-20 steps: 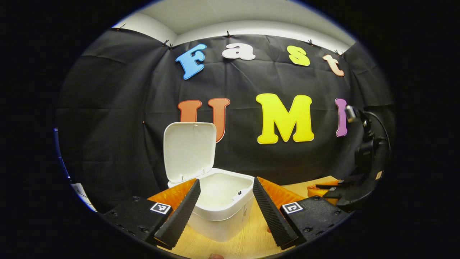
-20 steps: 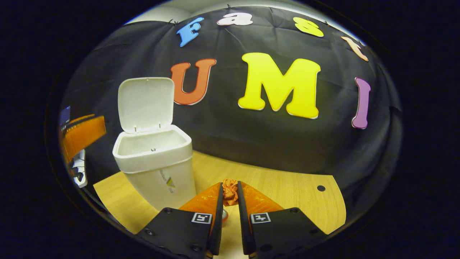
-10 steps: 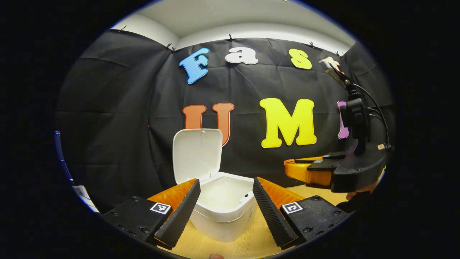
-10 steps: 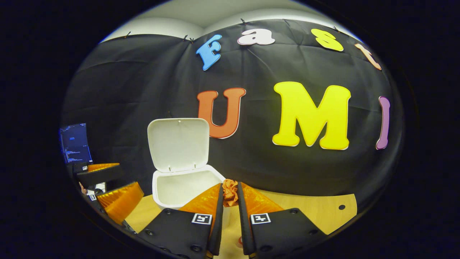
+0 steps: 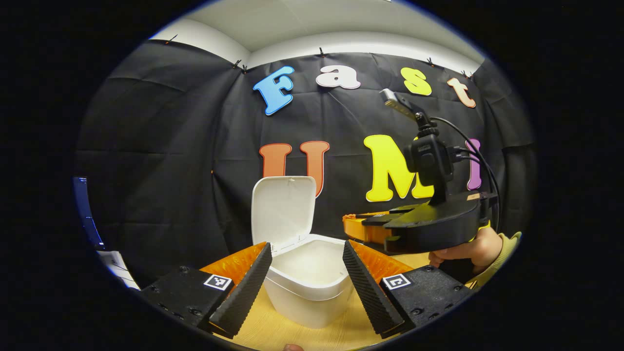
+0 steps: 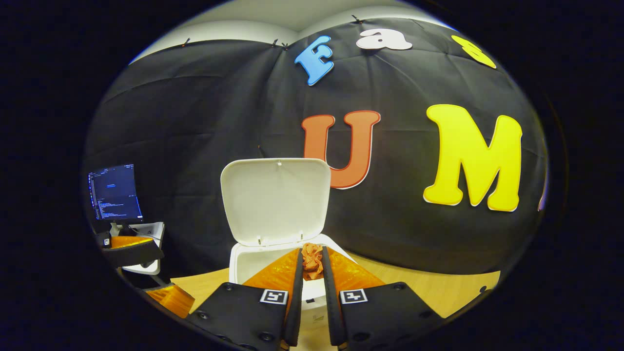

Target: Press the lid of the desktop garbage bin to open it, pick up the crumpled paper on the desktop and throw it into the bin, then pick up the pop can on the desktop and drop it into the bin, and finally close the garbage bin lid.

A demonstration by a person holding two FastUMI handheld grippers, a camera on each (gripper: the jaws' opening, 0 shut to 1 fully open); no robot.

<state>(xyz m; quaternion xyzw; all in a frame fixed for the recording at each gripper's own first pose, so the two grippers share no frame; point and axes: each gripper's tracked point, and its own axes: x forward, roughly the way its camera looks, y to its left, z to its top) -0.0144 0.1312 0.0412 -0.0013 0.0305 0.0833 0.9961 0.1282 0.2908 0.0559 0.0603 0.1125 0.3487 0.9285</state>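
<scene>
The right gripper (image 6: 312, 263) has its jaws clamped on the small crumpled orange paper wad (image 6: 311, 257), held above the near rim of the white plastic desktop bin (image 6: 243, 258), whose hinged lid (image 6: 275, 200) stands upright. The wad looks light, soft and springy, best pinched across its middle. The left gripper (image 5: 304, 278), jaws apart, hovers over the wooden tabletop (image 5: 273, 331)

One white plastic desktop garbage bin (image 5: 306, 285) stands on the light wooden table (image 5: 287, 331), with one white hinged lid (image 6: 275, 200) raised upright. One crumpled orange paper ball (image 6: 312, 260). Two handheld grippers: one left gripper (image 5: 304, 278), one right gripper (image 6: 312, 273). One dark lit screen (image 6: 114, 191). One person's hand (image 5: 463, 251).
</scene>
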